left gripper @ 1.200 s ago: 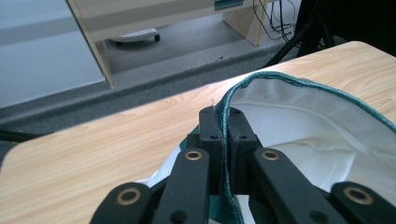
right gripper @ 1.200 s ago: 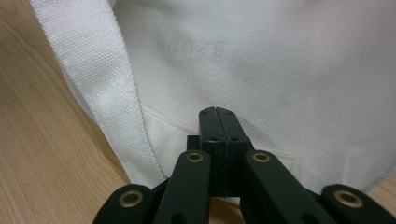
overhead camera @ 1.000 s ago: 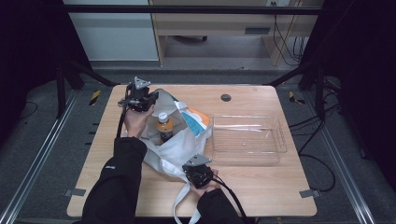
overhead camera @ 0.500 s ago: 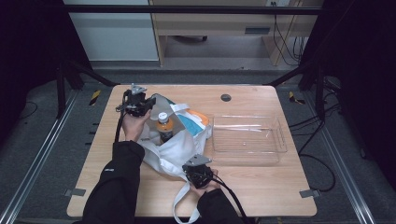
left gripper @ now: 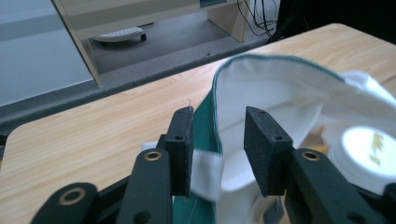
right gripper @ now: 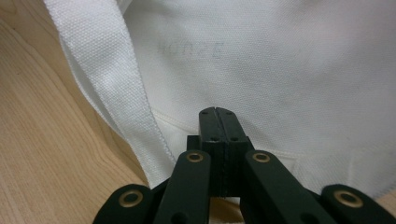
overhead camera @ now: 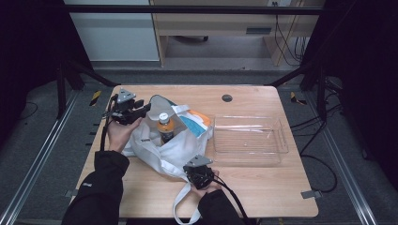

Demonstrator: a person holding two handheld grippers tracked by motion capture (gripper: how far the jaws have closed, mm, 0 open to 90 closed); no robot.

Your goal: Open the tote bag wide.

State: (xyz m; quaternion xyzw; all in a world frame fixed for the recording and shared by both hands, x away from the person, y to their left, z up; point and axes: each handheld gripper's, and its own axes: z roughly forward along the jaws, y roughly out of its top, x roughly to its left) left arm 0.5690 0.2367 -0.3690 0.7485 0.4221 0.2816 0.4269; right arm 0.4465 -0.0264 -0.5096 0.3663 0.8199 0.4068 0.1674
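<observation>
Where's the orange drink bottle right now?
In the high view the bottle stands inside the open white bag at the table's middle left, between the left gripper and the clear tray.

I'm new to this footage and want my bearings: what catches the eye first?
A white cloth bag slumped mid-table with an orange-capped bottle upright in its mouth. The left gripper has just been opening its jaws astride the bag's green-edged rim; the right gripper is shut at the near side. A clear tray sits right.
</observation>
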